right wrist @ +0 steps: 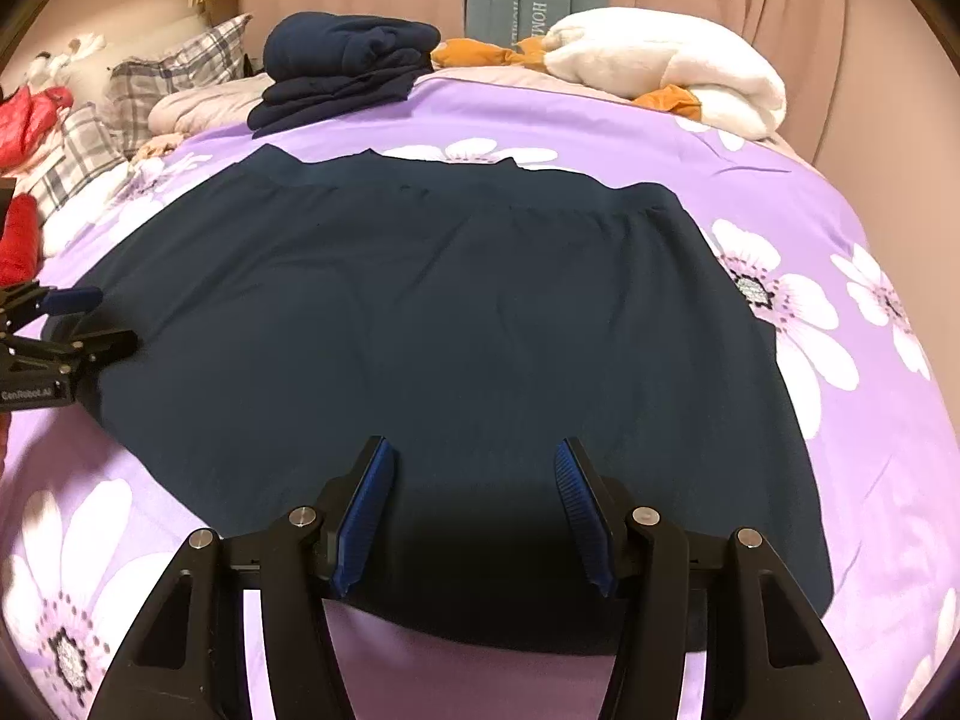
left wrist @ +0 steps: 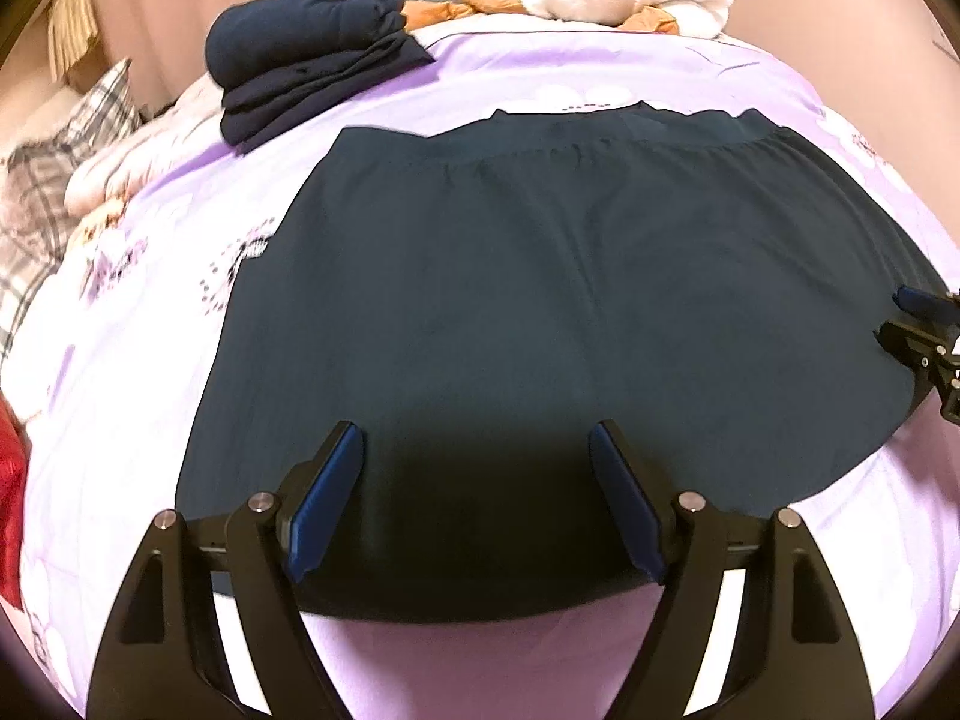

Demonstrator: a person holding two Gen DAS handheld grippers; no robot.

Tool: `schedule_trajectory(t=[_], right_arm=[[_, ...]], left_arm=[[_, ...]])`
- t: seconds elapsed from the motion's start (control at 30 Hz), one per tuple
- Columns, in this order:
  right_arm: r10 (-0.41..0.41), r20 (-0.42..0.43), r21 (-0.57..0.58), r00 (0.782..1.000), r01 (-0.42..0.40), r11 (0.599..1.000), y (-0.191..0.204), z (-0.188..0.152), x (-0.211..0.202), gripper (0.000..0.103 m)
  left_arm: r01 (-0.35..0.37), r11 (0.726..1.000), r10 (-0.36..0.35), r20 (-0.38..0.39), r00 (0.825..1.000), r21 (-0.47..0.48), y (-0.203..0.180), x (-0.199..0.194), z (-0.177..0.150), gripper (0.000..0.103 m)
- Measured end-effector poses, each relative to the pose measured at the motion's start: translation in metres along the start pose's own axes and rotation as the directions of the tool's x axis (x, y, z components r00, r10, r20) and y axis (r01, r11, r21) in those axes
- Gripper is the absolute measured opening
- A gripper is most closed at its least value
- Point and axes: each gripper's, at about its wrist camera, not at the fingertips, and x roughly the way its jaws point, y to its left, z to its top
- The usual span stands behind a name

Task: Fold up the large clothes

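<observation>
- Far left, we can only half make out the clutter at the bed's edge: a red item (right wrist: pixel 24 114) cut off by the frame, a plaid pillow (right wrist: pixel 180 69), and something pale and blurred behind them that we cannot identify.
- We see the left gripper (left wrist: pixel 477 450) with its jaws standing wide apart over the near hem of the dark garment (left wrist: pixel 540 312); nothing is pinched between the blue pads (left wrist: pixel 327 498), though we cannot tell whether the tips touch the cloth.
- In the right wrist view, that same gripper enters from the left border, its body cut off, at the garment's left edge.
- The dark garment lies spread flat in the middle of the bed's purple floral sheet (right wrist: pixel 840 228), its gathered waistband at the far side. Its near hem falls into the grippers' own shadow, so the fabric there reads as plain black and its folds are lost to us.
- Behind it, well apart from the waistband, we see a folded navy stack (right wrist: pixel 348 66); a bare strip of sheet runs between them.
- The right gripper (right wrist: pixel 474 462) hovers over the near hem with its jaws moderately open and empty.
- To the right, the garment's side edge is clear, with wide open sheet beyond it.
- Far right rear, a white bundle (right wrist: pixel 672 60) and orange cloth (right wrist: pixel 480 54) sit at the bed's far edge, against pink drapery.
</observation>
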Motion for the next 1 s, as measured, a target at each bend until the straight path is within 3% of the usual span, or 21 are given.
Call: schedule_trajectory(t=[0.27, 0.33, 0.4, 0.67, 1.0], right_arm=[[0.004, -0.001, 0.049, 1.000, -0.004, 0.999, -0.008, -0.005, -0.003, 0.056], [-0.019, -0.005, 0.059, 1.000, 0.019, 0.998, -0.011, -0.006, -0.003, 0.064], [-0.038, -0.014, 0.089, 0.999, 0.039, 0.995, -0.017, -0.009, -0.003, 0.067], [-0.036, -0.018, 0.224, 0.999, 0.039, 0.974, -0.054, -0.022, -0.009, 0.067], [-0.047, -0.017, 0.256, 0.999, 0.050, 0.965, -0.066, -0.025, -0.013, 0.067]], left_arm=[[0.016, 0.997, -0.017, -0.014, 1.000, -0.076, 0.017, -0.004, -0.010, 0.083], [0.014, 0.996, -0.015, -0.014, 1.000, -0.083, 0.019, -0.005, -0.011, 0.084], [0.015, 0.996, -0.016, -0.014, 1.000, -0.090, 0.022, -0.005, -0.013, 0.085], [0.005, 0.993, -0.007, -0.015, 1.000, -0.120, 0.035, -0.005, -0.017, 0.087], [-0.004, 0.992, 0.002, -0.017, 1.000, -0.124, 0.041, -0.007, -0.019, 0.087]])
